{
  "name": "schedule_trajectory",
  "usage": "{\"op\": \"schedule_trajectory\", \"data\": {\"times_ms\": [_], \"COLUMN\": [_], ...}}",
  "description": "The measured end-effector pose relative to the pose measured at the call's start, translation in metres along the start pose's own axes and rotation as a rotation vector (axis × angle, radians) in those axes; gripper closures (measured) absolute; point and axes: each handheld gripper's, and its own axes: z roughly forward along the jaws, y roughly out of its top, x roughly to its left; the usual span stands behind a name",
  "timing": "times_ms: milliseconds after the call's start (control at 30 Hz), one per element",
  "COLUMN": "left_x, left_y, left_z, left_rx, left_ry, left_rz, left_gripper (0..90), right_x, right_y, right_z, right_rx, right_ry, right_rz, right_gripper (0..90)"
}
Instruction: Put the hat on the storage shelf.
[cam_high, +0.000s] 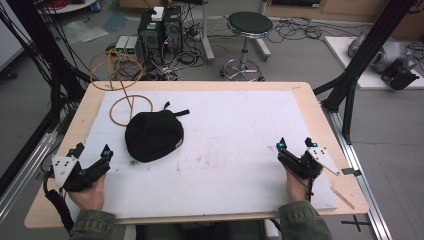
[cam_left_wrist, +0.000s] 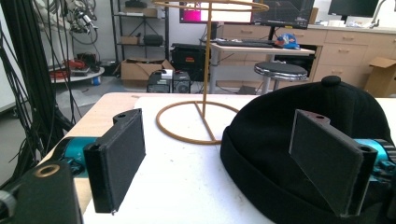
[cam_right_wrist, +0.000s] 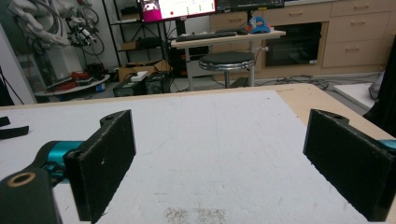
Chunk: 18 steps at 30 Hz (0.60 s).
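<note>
Cap (cam_high: 152, 135) lies on mat (cam_high: 240, 150), just before wire stand (cam_high: 131, 107)

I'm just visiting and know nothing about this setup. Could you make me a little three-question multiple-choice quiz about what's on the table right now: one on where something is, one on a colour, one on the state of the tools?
1. Where does the cap lie?
A. On the person's left part of the white mat
B. At the right edge of the mat
C. On the stool

2. What colour is the cap?
A. Red
B. Black
C. White

3. How are the two grippers?
A. Both open, holding nothing
B. Both shut on the cap
C. One holds the wire stand

Answers:
1. A: in the high view it sits near the wire stand, ahead of the left gripper.
2. B: it is black in the high view and the left gripper view.
3. A: the fingers of the left gripper and the right gripper stand apart with nothing between them.
</note>
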Motion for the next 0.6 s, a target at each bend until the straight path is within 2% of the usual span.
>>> {"op": "schedule_trajectory", "data": {"times_ms": [300, 600], "left_x": [-0.0005, -0.0001], "left_y": [-0.0002, -0.0007], "left_z": [0.0004, 0.0013], "left_rx": [-0.001, 0.010], "left_ry": [-0.012, -0.013], "left_rz": [-0.003, -0.003], "left_gripper": [18.7, 18.8], "right_x": [-0.0010, -0.0023], "right_y": [-0.0003, -0.0008], "right_z": [0.0005, 0.0005], "right_rx": [0.000, 0.004], "right_ry": [-0.004, 0.004], "right_rz": [0.001, 0.024], "right_gripper": [8.5, 8.4]}}
